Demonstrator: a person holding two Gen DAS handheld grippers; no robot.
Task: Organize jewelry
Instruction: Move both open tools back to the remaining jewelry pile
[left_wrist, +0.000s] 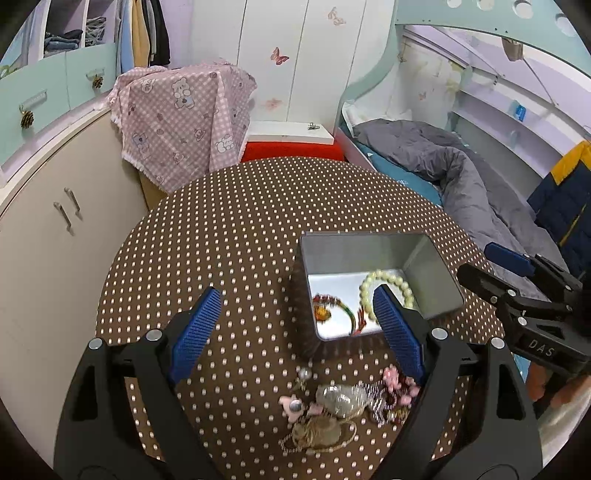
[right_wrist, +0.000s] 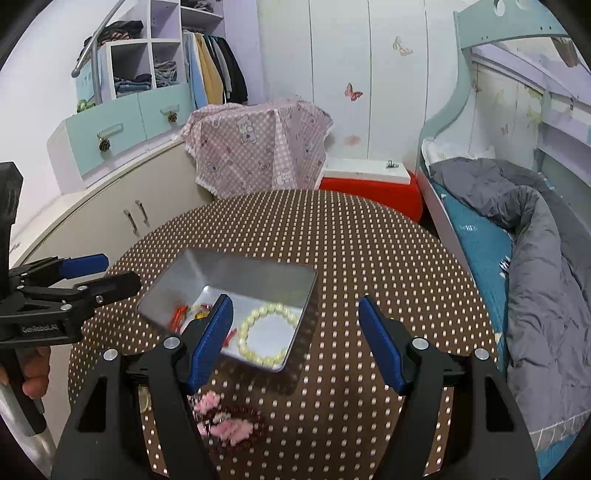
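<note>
A metal tin (left_wrist: 373, 254) sits open on the dotted tabletop (left_wrist: 240, 229). Inside it lie a pale bead bracelet (right_wrist: 267, 334) and a red cord piece (left_wrist: 325, 306). A loose heap of jewelry (left_wrist: 343, 406), with pink charms and a clear bauble, lies on the tabletop just in front of the tin. The left gripper (left_wrist: 295, 328) hangs over the heap and the tin's near edge, jaws wide apart and empty. The right gripper (right_wrist: 295, 339) hangs over the tin's near corner, jaws apart, holding nothing.
</note>
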